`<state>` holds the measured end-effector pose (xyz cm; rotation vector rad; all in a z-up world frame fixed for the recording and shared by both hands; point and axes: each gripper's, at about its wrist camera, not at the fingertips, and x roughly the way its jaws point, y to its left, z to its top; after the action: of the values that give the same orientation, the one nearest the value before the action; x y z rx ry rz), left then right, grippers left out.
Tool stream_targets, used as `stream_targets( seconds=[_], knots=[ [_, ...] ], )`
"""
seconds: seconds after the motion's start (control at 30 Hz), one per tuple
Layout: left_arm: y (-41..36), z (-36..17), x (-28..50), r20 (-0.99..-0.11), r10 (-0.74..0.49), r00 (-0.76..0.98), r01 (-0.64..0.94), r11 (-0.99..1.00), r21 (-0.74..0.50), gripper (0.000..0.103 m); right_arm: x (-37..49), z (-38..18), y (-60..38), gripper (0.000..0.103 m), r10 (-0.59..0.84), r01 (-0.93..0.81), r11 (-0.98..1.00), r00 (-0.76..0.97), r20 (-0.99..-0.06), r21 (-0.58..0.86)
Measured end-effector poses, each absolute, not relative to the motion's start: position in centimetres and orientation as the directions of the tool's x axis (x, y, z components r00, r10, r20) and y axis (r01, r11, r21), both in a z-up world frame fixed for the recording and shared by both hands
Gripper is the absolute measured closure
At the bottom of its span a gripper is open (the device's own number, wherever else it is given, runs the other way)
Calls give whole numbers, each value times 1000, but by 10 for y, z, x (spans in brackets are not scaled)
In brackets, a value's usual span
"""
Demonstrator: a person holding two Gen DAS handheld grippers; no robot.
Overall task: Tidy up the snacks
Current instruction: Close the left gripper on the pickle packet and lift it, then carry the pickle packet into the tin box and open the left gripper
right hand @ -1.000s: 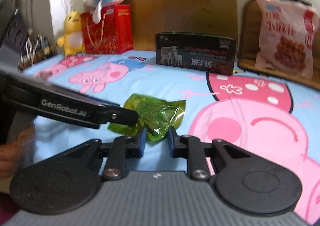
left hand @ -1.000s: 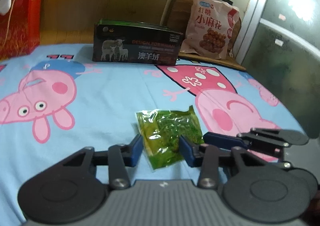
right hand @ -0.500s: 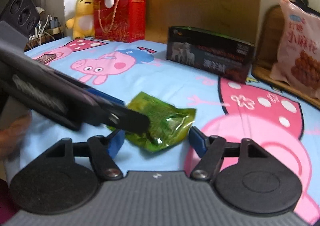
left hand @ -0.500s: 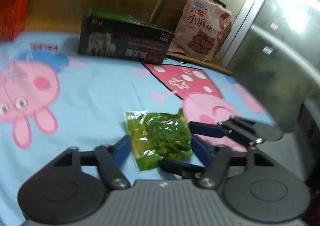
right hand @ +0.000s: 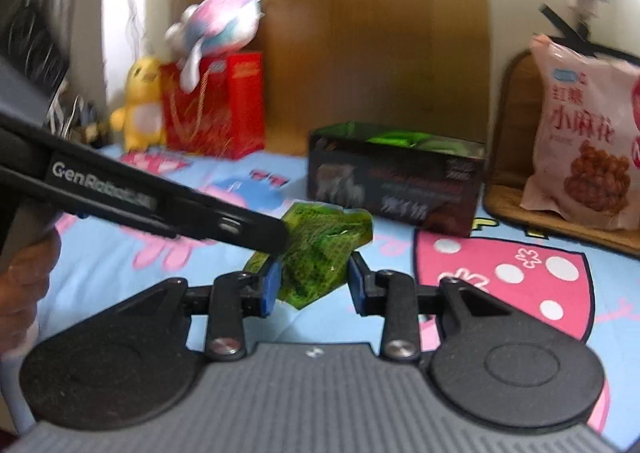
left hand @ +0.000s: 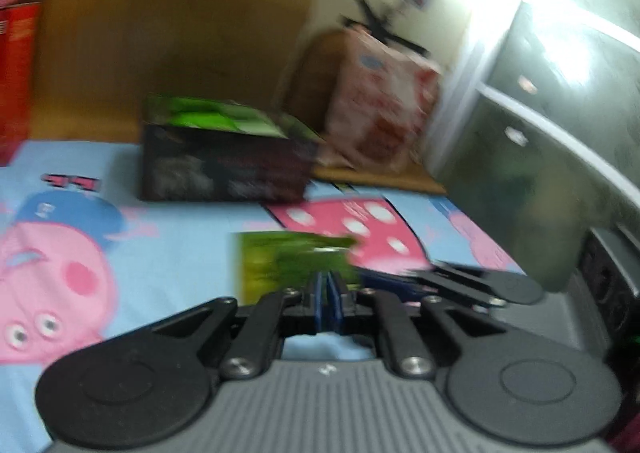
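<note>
Left wrist view — green packet [left hand: 292,265] now pinched

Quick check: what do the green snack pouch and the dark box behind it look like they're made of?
Green snack pouch: thin, glossy see-through plastic film, judging by the crinkles, glints and green contents showing through. Dark box: probably printed cardboard with a slight sheen, given its flat sides, sharp edges and open top; blur leaves that uncertain.

A home bedroom: a bed [right hand: 520,261] covered with a cartoon pig sheet, plush toys [right hand: 216,27] on a red gift bag [right hand: 216,105], a wooden headboard [right hand: 376,33], and a snack bag [right hand: 584,133] leaning nearby.
</note>
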<state>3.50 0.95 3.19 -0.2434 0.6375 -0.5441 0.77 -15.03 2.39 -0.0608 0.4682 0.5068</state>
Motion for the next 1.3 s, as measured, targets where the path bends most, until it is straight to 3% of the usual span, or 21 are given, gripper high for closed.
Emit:
stream_targets(
  seconds=[0.07,0.23,0.3,0.37,0.43,0.67,0.87,0.9,1.0,1.1,1.2,1.3],
  knots=[
    [23,27,51,-515,-546,661,359,832,-422,66,16,27,-161,65,461,-463,879,773,-436,109],
    [31,7,90,-525,-670,525,336,730,-595,31,35,25,-178,65,519,-441,855,744,-420,275],
    [33,6,96,-508,-691,514,339,708,-620,34,38,26,-181,65,515,-429,857,751,-414,287],
    [30,13,101,-492,-704,512,379,699,-606,65,45,31,-183,65,515,-425,855,754,-407,297],
    [26,28,107,-502,-667,551,394,738,-548,67,59,42,-184,65,524,-436,850,759,-388,295],
    [18,77,182,-516,-537,667,364,840,-403,65,161,75,-166,63,514,-488,855,753,-410,175],
    [-7,61,248,-620,-477,622,322,879,-352,56,233,51,-181,36,440,-477,875,716,-542,80],
    [-4,59,247,-628,-473,619,304,880,-364,56,234,50,-186,37,428,-460,884,721,-544,87],
    [12,61,228,-639,-433,635,233,897,-377,56,218,59,-197,38,406,-392,909,763,-502,140],
    [27,71,197,-630,-390,671,196,913,-357,54,179,70,-213,37,433,-343,897,811,-393,280],
    [29,81,155,-555,-378,741,233,920,-315,54,124,64,-213,37,460,-343,867,830,-316,361],
    [20,76,104,-522,-319,791,204,942,-267,52,66,53,-204,37,443,-309,863,842,-306,400]
  ],
)
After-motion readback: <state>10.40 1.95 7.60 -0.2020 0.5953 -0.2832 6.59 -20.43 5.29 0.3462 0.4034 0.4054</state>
